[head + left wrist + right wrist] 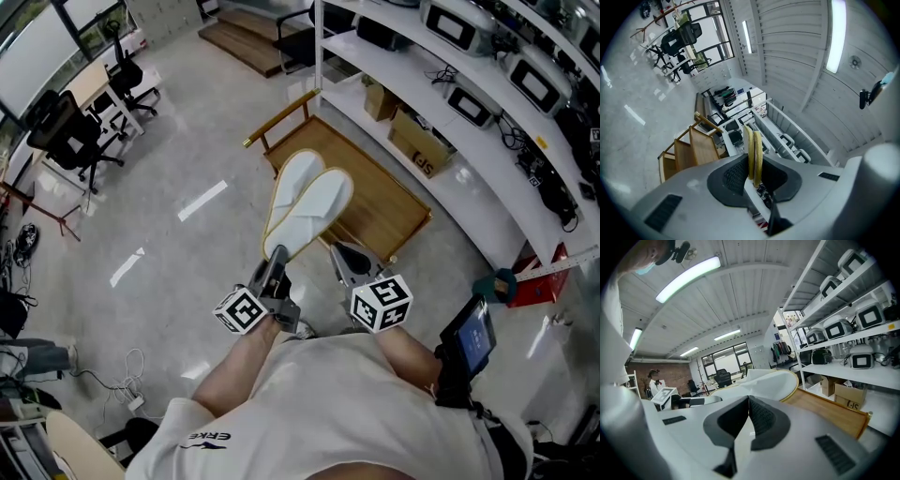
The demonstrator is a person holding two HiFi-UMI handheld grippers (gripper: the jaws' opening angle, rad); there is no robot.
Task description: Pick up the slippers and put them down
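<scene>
The person is holding a gripper in each hand, low in the middle of the head view. The left gripper (pixel 277 255) is clamping the slippers (pixel 305 202), a white pair with yellow edging. They are lying sole to sole and reaching from the jaws up to the centre of the frame. In the left gripper view, the pair's two yellow edges (pixel 753 150) are standing upright, pinched between the dark pads of that gripper (pixel 754 165).

The right gripper (pixel 345 253) is sitting just beside the pair, to the right. In its own view the right gripper's (pixel 749 401) jaws are pressing together at the tips with nothing between them. The slippers (pixel 764 380) are showing just beyond them.

Behind the pair, a low wooden frame (pixel 384 211) is resting on the pale floor. White shelving (pixel 422 84) is running along the upper right.
</scene>
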